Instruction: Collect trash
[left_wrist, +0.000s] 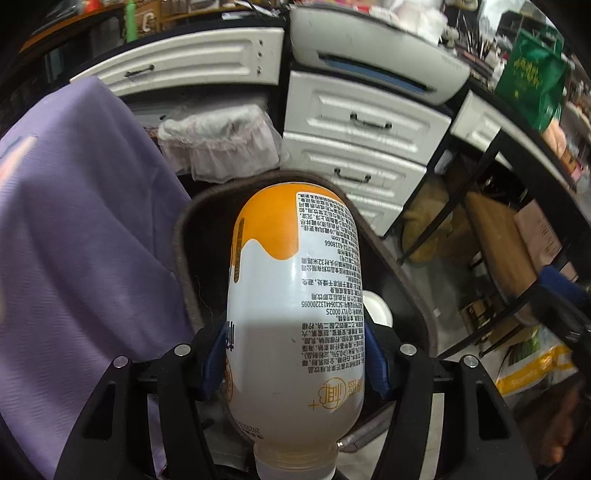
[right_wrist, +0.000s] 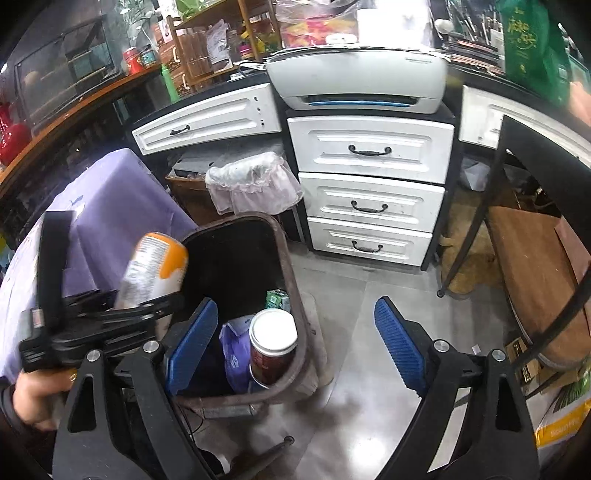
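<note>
My left gripper (left_wrist: 295, 354) is shut on a white and orange drink bottle (left_wrist: 295, 295), its base pointing away, held over the open brown trash bin (left_wrist: 417, 295). In the right wrist view the bottle (right_wrist: 155, 271) sits in the left gripper (right_wrist: 122, 310) at the bin's left rim. The bin (right_wrist: 291, 266) holds a red cup with a white lid (right_wrist: 273, 339), a purple wrapper (right_wrist: 234, 350) and a small green pack (right_wrist: 279, 299). My right gripper (right_wrist: 295, 343) is open and empty, above the bin's near right corner.
A purple cloth (right_wrist: 110, 206) covers a table left of the bin. White drawers (right_wrist: 369, 192) with a printer (right_wrist: 358, 81) on top stand behind. A second bin with a clear liner (right_wrist: 255, 181) is beyond. A black-framed wooden table (right_wrist: 535, 277) stands right. Grey floor (right_wrist: 369, 369) lies below.
</note>
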